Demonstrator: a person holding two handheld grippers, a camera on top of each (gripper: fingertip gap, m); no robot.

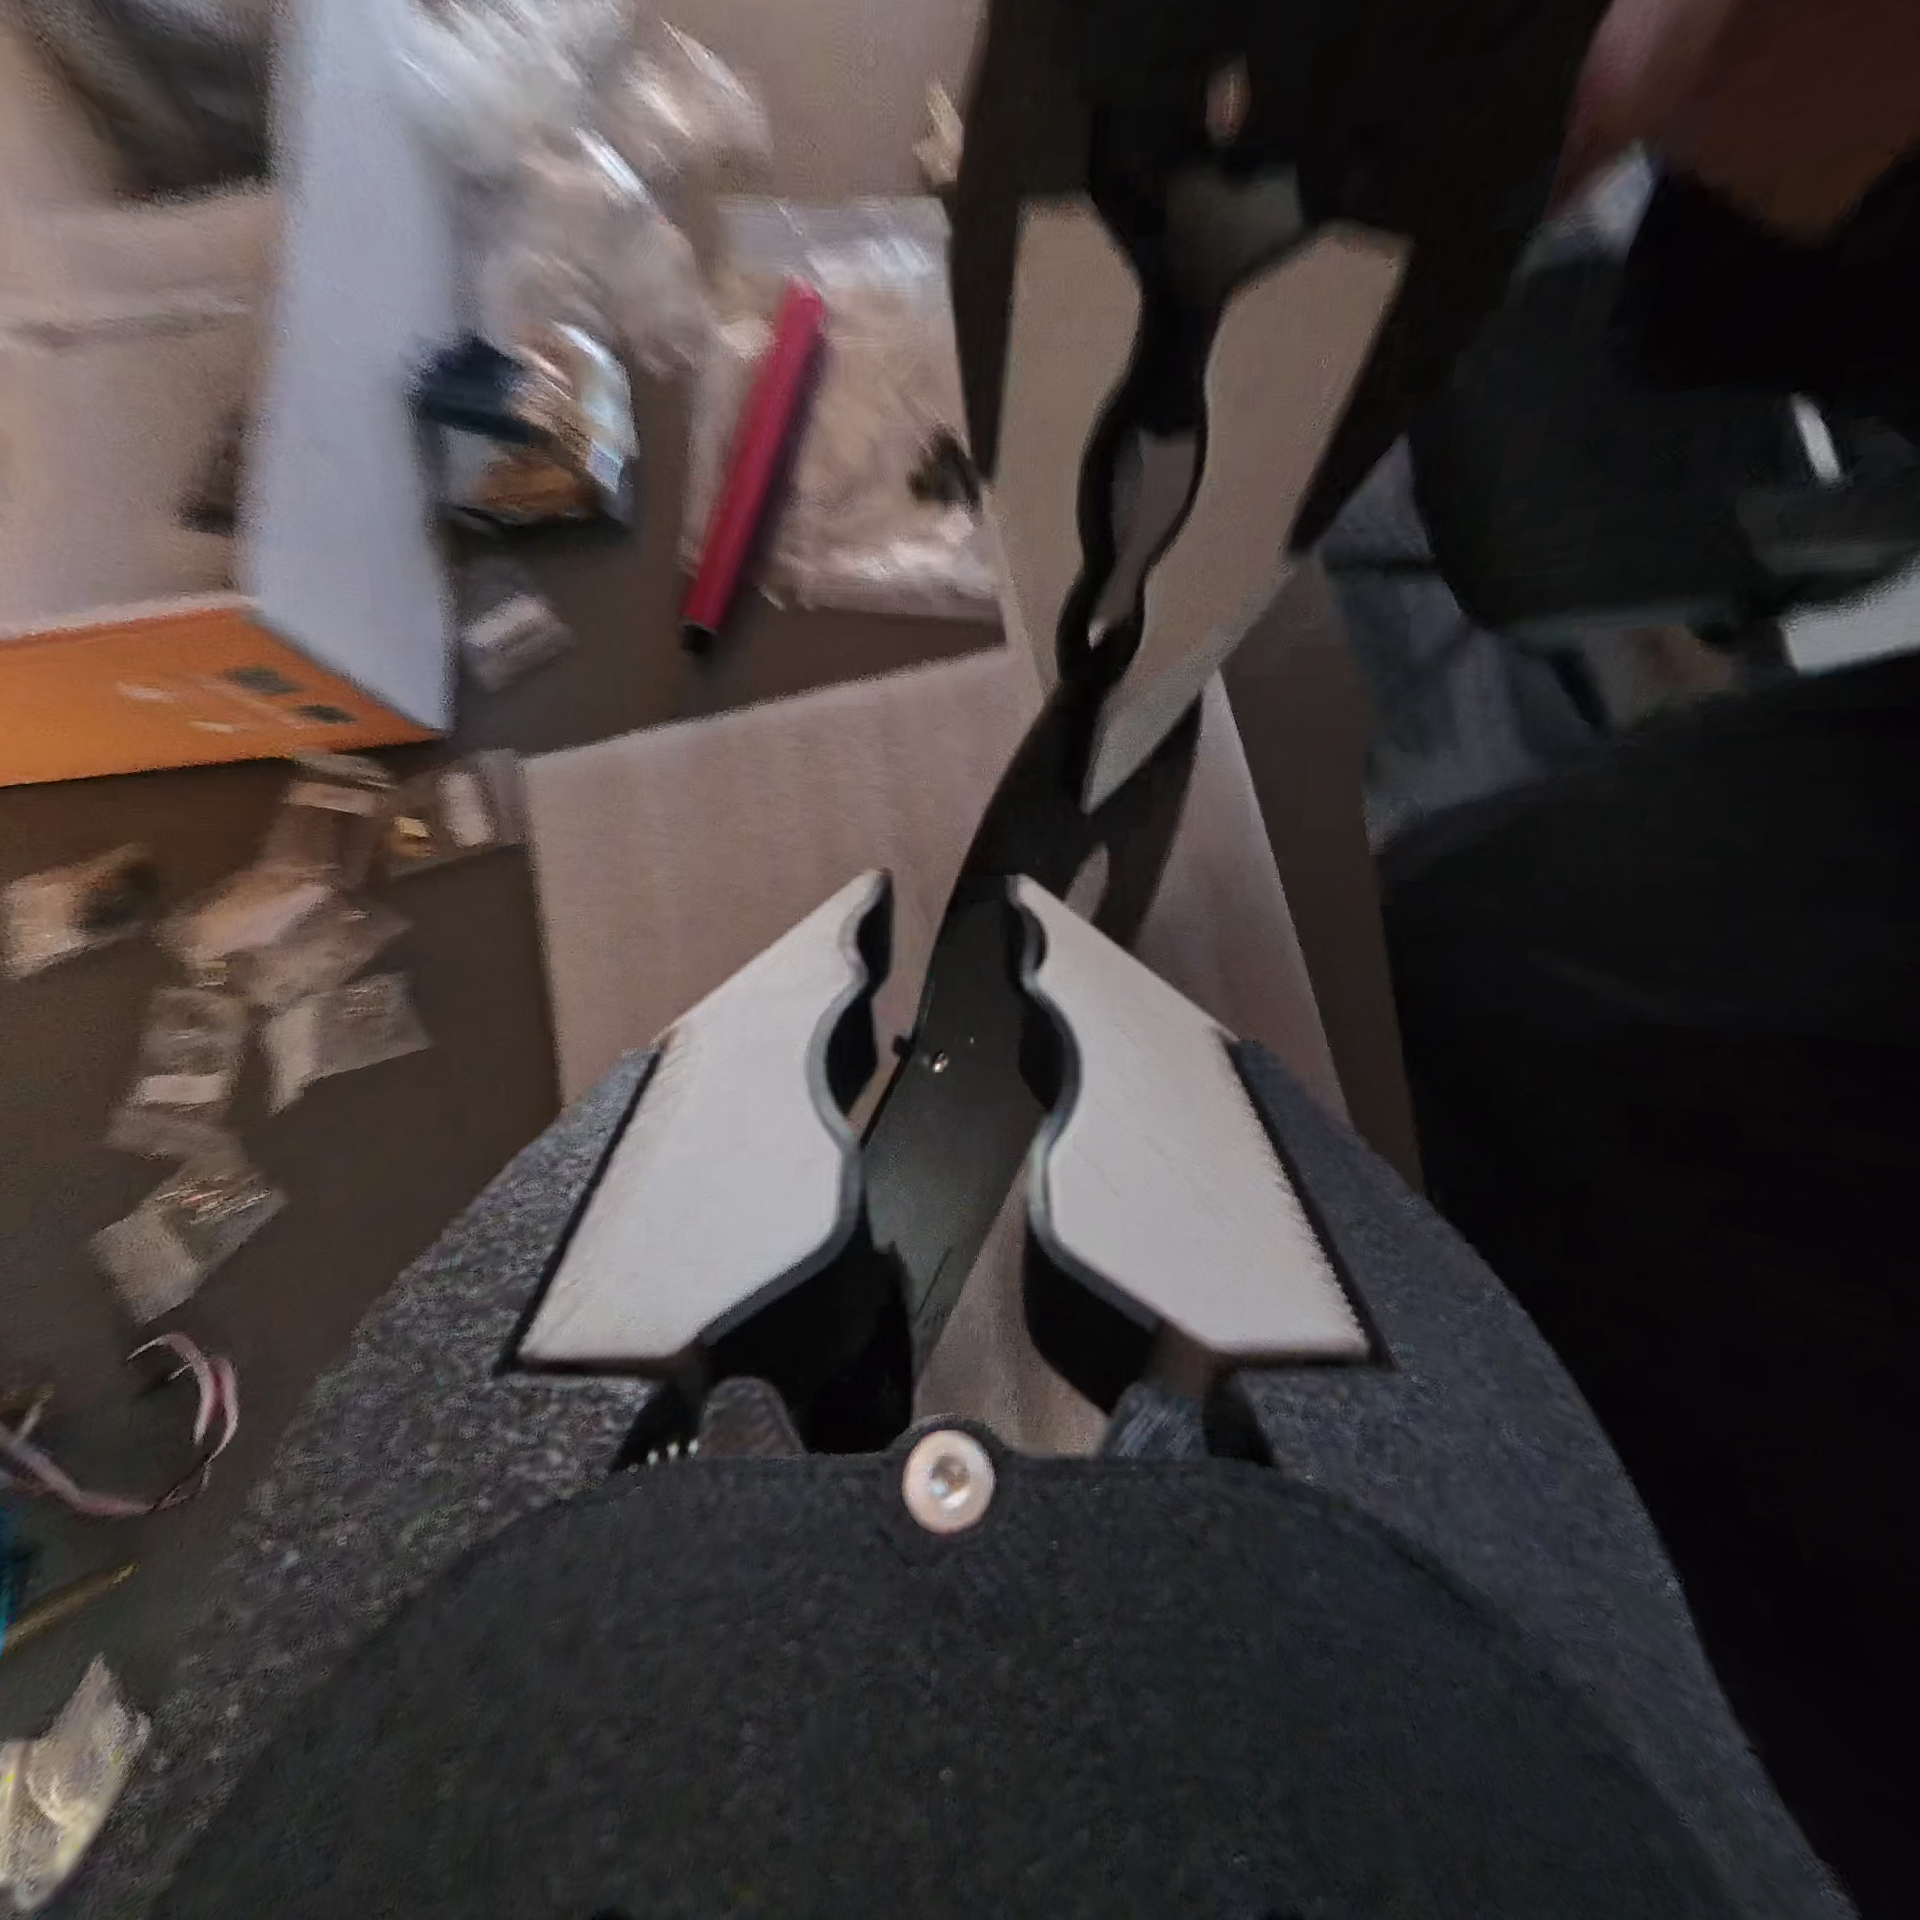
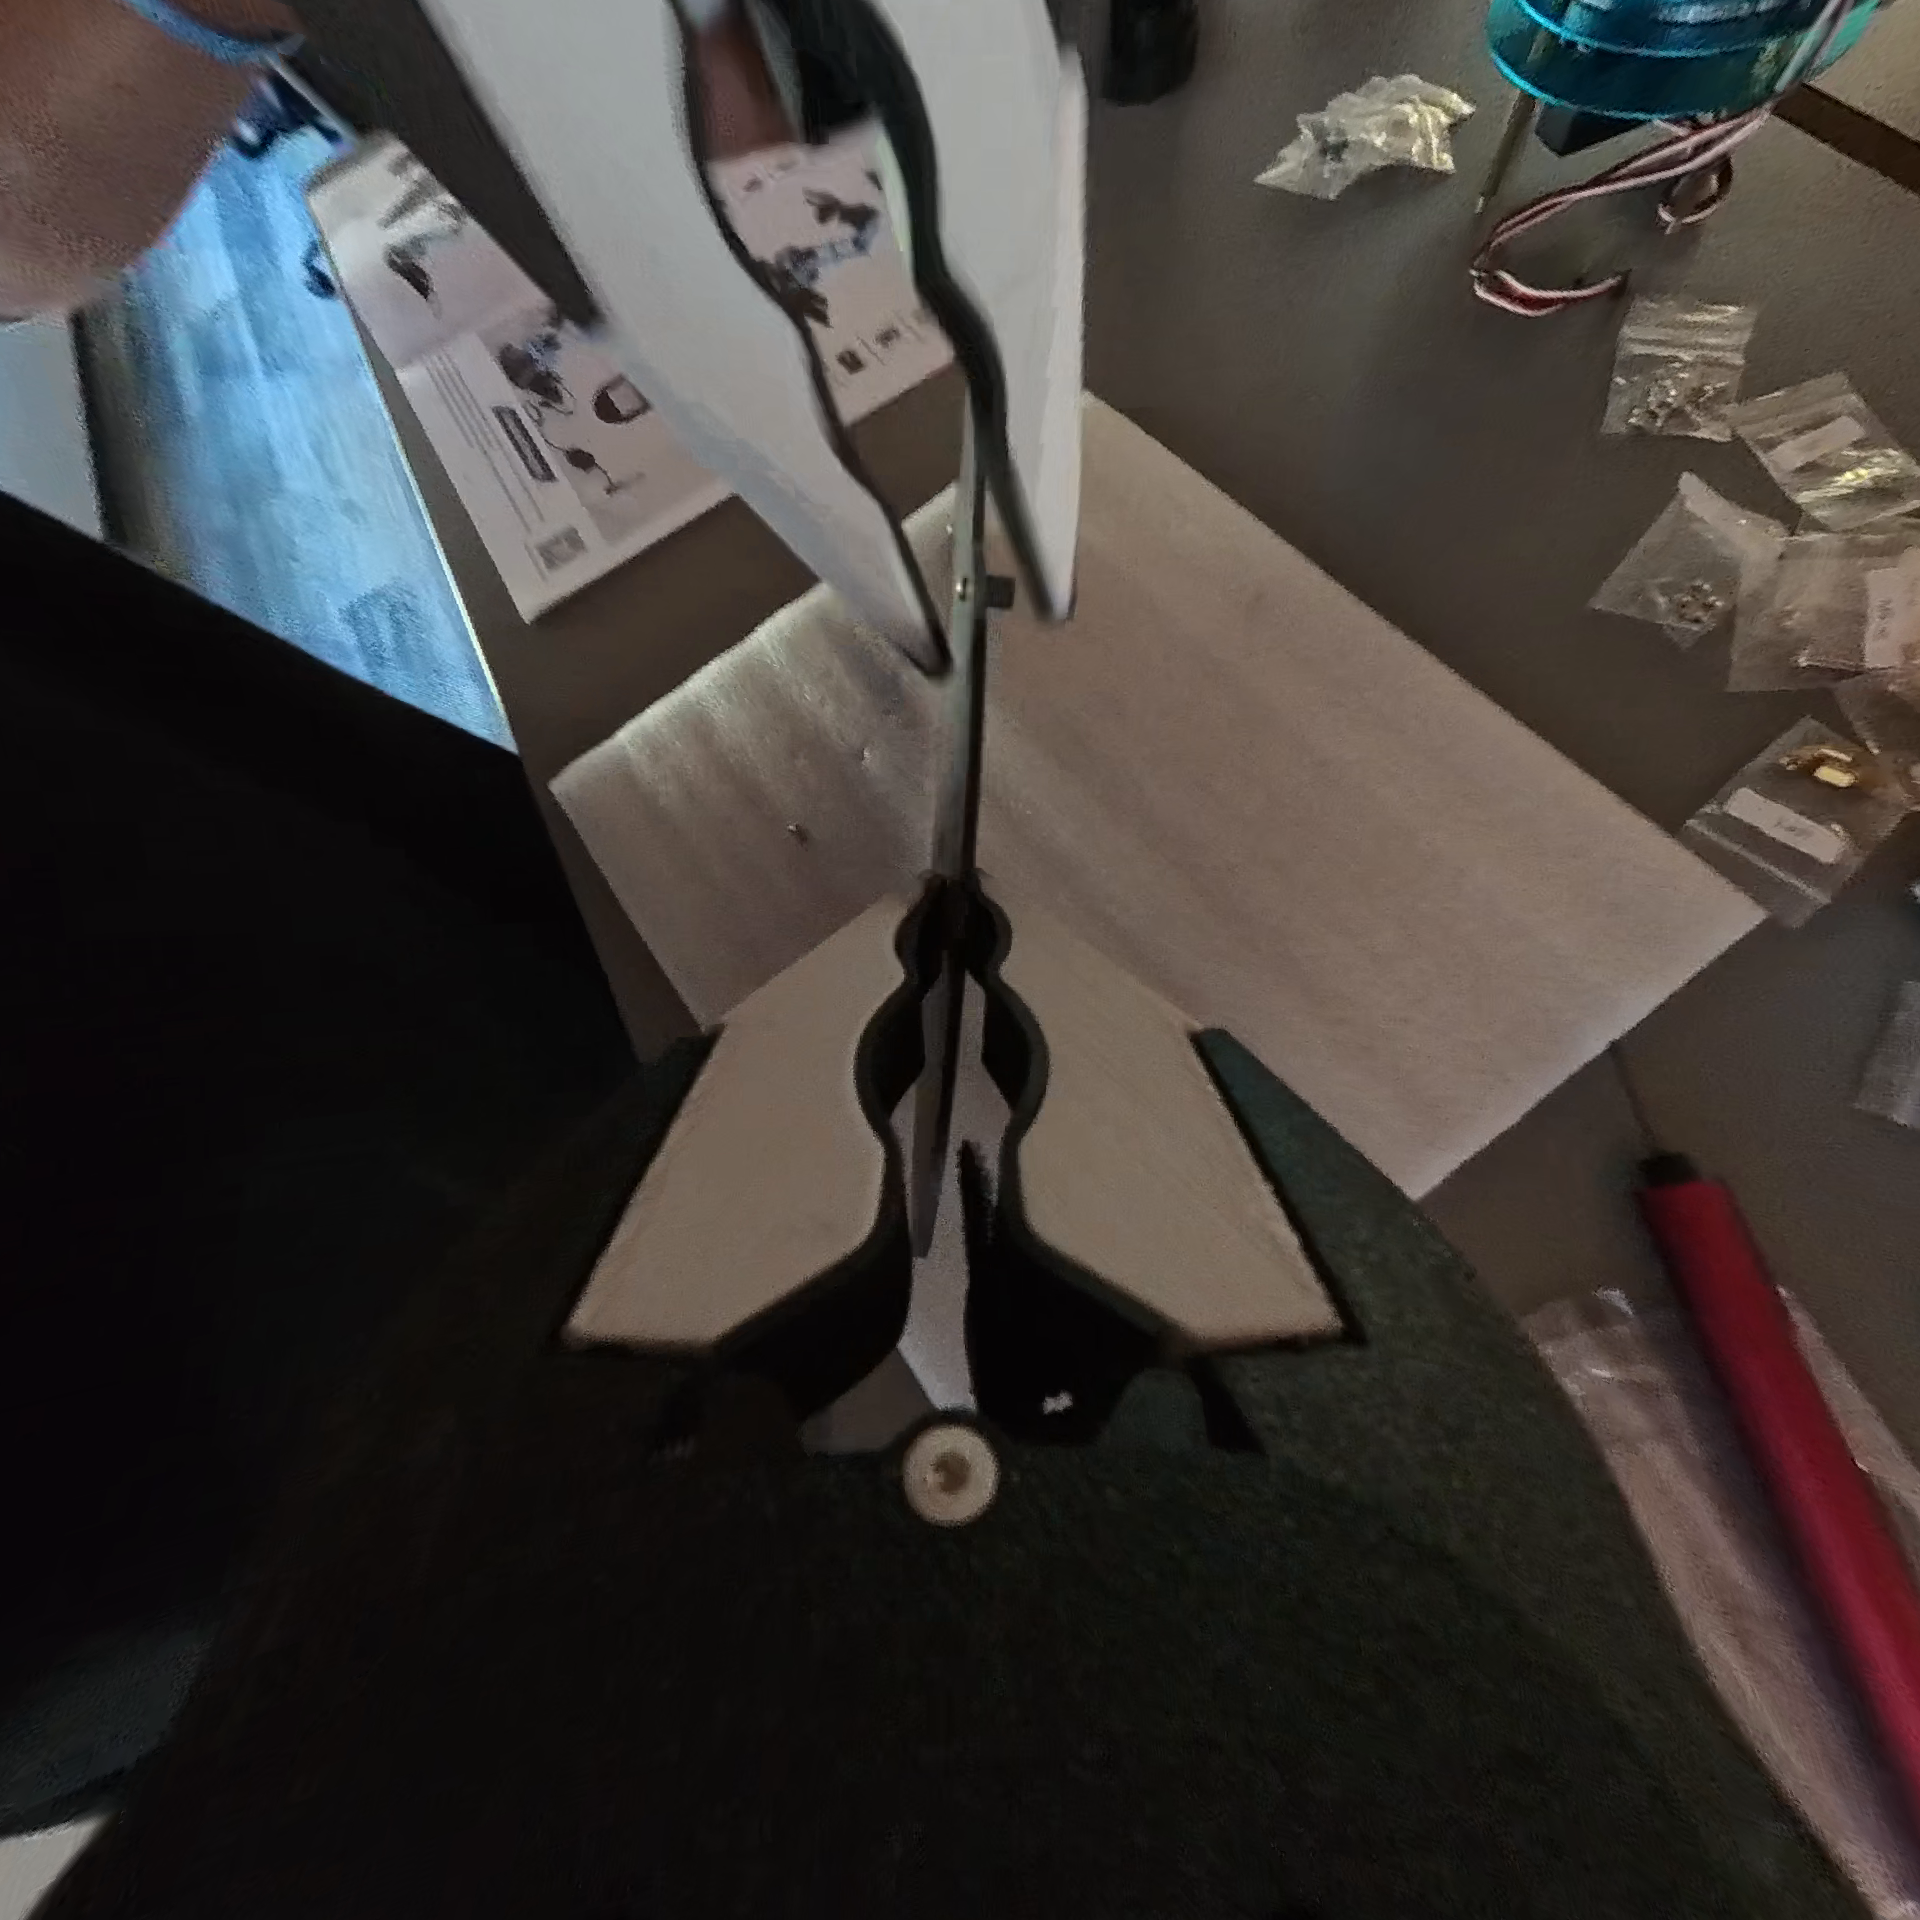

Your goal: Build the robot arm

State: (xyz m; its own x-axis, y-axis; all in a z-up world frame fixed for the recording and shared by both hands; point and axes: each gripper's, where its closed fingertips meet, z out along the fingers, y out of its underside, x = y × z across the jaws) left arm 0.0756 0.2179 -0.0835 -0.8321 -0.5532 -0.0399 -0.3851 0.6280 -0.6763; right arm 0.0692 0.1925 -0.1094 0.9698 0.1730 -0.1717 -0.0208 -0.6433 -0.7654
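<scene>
My right gripper (image 2: 954,894) is shut on one end of a thin dark metal plate (image 2: 961,748), seen edge-on and held above a pale foam sheet (image 2: 1299,831). The plate's other end runs between the white fingers of my left gripper (image 2: 992,623), which faces the right one. In the left wrist view the plate (image 1: 956,1091) lies between the jaws of the left gripper (image 1: 948,888). It leans on the right finger, and a dark gap shows beside the left finger. The right gripper (image 1: 1086,665) comes down from above onto the plate's far end.
A red tube (image 2: 1787,1403) lies on the brown table, also in the left wrist view (image 1: 753,457). Several small clear bags of hardware (image 2: 1766,499), a teal part (image 2: 1662,52) with striped wires, a printed leaflet (image 2: 540,436) and an orange-and-white box (image 1: 343,364) surround the sheet.
</scene>
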